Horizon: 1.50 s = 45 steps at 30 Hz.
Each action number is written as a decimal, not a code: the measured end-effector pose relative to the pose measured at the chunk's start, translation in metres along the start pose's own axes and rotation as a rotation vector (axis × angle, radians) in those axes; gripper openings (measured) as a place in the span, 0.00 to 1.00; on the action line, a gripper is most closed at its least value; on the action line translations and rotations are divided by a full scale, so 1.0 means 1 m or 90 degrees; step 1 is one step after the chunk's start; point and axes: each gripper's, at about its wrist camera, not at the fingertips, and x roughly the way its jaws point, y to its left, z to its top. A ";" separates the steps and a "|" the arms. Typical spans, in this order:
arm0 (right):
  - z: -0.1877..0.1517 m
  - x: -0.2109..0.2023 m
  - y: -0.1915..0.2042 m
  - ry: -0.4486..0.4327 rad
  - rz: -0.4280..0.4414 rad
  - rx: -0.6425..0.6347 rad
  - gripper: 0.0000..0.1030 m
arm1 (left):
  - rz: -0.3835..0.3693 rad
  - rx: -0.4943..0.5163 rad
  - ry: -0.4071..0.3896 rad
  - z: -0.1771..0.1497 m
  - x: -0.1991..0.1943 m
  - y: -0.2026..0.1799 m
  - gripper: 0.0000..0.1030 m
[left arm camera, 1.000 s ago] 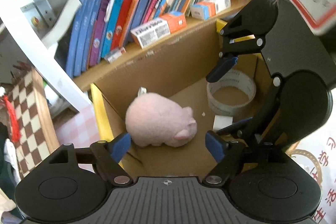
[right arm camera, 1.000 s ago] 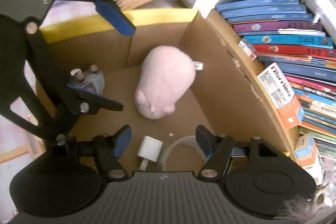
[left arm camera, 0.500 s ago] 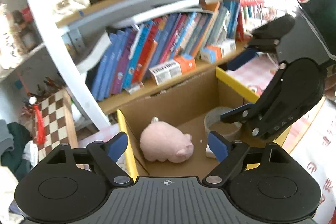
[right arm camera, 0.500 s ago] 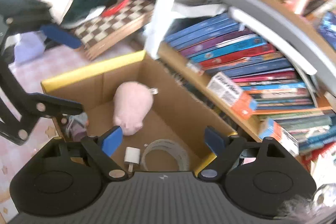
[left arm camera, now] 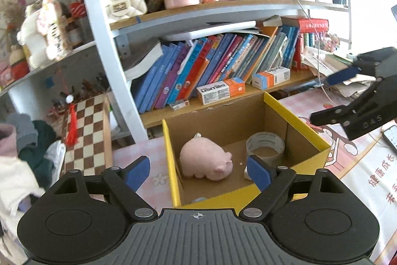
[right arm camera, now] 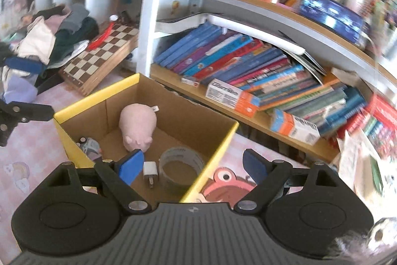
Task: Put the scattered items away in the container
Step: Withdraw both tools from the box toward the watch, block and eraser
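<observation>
Bookshelf behind; box point(left arm camera: 295, 122) at frame centre holds pig point(left arm camera: 206, 162), tape point(left arm camera: 265, 144), charger point(right arm camera: 150, 171), both claws point(left arm camera: 197, 171) point(right arm camera: 192, 167) wide open and empty, task looks done.

"usmile" on white-orange box point(left arm camera: 220, 91), "DAS" on right gripper point(left arm camera: 357, 101), "健康成长" on tablecloth point(left arm camera: 379, 171)

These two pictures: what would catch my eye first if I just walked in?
Probably the pink plush pig lying in the yellow-rimmed cardboard box, with a roll of tape beside it. Behind the box, a shelf of leaning colourful books fills the view. The left gripper and right gripper are open and empty.
</observation>
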 end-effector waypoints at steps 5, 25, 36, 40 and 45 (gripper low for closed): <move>-0.017 -0.022 0.005 -0.010 -0.023 0.050 0.85 | 0.004 -0.022 0.002 -0.016 -0.017 0.002 0.85; -0.097 -0.071 0.063 0.049 -0.079 0.097 0.93 | 0.001 -0.075 0.043 -0.087 -0.060 -0.001 0.91; -0.130 -0.070 0.085 0.100 -0.072 0.128 0.94 | -0.009 -0.088 0.094 -0.125 -0.057 -0.016 0.94; -0.135 -0.068 0.097 0.109 -0.063 0.124 0.95 | -0.016 -0.094 0.111 -0.132 -0.053 -0.020 0.94; -0.140 -0.064 0.113 0.123 -0.044 0.110 0.95 | -0.023 -0.092 0.122 -0.139 -0.050 -0.028 0.94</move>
